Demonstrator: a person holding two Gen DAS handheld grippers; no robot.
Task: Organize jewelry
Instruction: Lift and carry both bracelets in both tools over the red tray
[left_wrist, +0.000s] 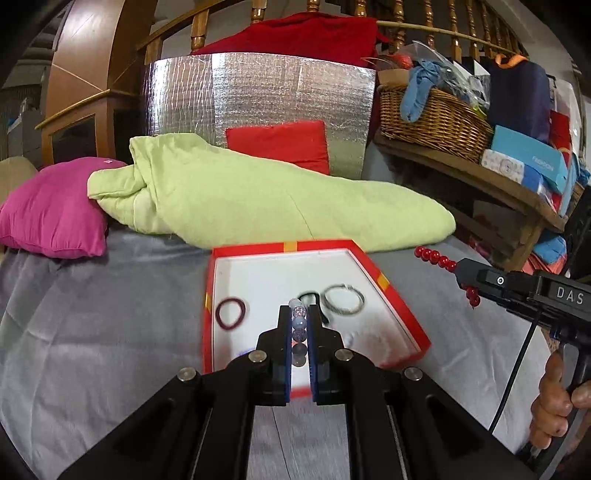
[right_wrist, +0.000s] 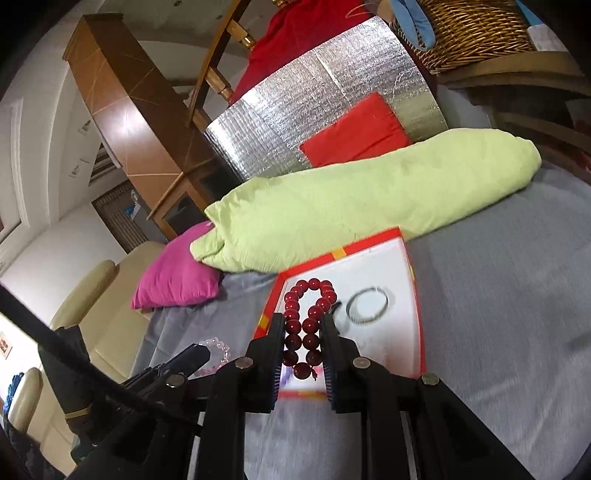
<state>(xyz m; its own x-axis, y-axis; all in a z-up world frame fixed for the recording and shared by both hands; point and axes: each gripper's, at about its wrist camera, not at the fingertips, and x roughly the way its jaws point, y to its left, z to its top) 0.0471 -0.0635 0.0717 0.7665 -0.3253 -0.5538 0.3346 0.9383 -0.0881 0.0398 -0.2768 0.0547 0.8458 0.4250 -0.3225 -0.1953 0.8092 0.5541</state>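
A red box with a white inside (left_wrist: 402, 302) lies on the grey bedsheet; it also shows in the right wrist view (right_wrist: 415, 295). In it lie a dark red hair tie (left_wrist: 231, 312), a silver bangle (left_wrist: 343, 299) (right_wrist: 368, 305) and a black item (left_wrist: 312, 297). My left gripper (left_wrist: 298, 314) is shut on a clear pale-bead bracelet (left_wrist: 298, 325), held above the box. My right gripper (right_wrist: 303, 317) is shut on a red bead bracelet (right_wrist: 306, 325), held above the box's near left side; it shows right of the box in the left wrist view (left_wrist: 458, 271).
A light green blanket (left_wrist: 258, 195) lies behind the box, with a pink pillow (left_wrist: 51, 218) to its left and a red cushion (left_wrist: 280, 144) against a silver foil panel (left_wrist: 258, 92). A wicker basket (left_wrist: 432, 118) and boxes fill a wooden shelf at right.
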